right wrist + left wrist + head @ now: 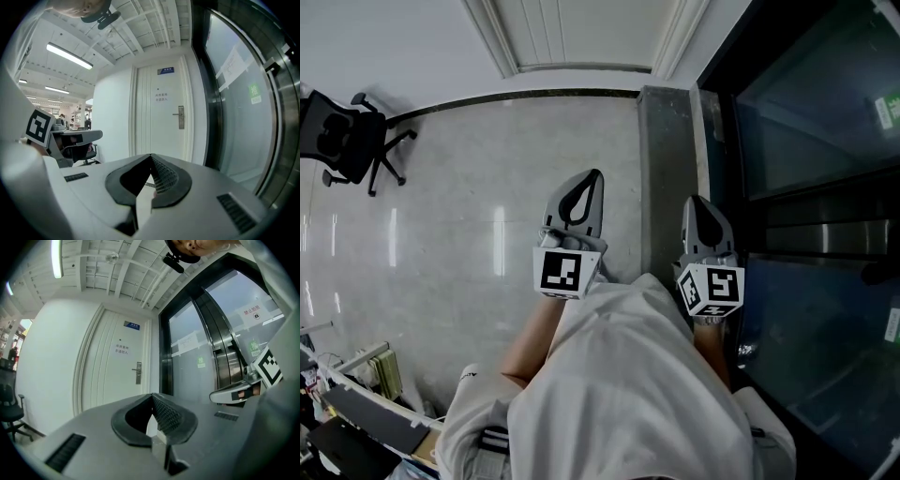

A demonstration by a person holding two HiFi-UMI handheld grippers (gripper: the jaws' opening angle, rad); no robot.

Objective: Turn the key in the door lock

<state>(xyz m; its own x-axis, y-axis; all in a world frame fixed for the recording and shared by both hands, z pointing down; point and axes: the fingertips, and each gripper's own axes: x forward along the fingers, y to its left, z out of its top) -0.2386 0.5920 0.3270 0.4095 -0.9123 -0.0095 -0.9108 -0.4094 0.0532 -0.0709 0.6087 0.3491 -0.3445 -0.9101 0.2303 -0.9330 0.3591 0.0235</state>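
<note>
Jaws of the left gripper [152,395] and the right gripper [150,155] are both pressed together at the tips, gripping nothing, well apart from the closed white door [159,122] ahead, whose lock plate [180,117] sits by its right edge.

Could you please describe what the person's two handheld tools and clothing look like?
The left tool and right tool are both light grey shells that taper to a point, with dark ribbed pads inside. Each carries a white cube printed with black square markers: left cube, right cube. The person wears a loose white top.
</note>
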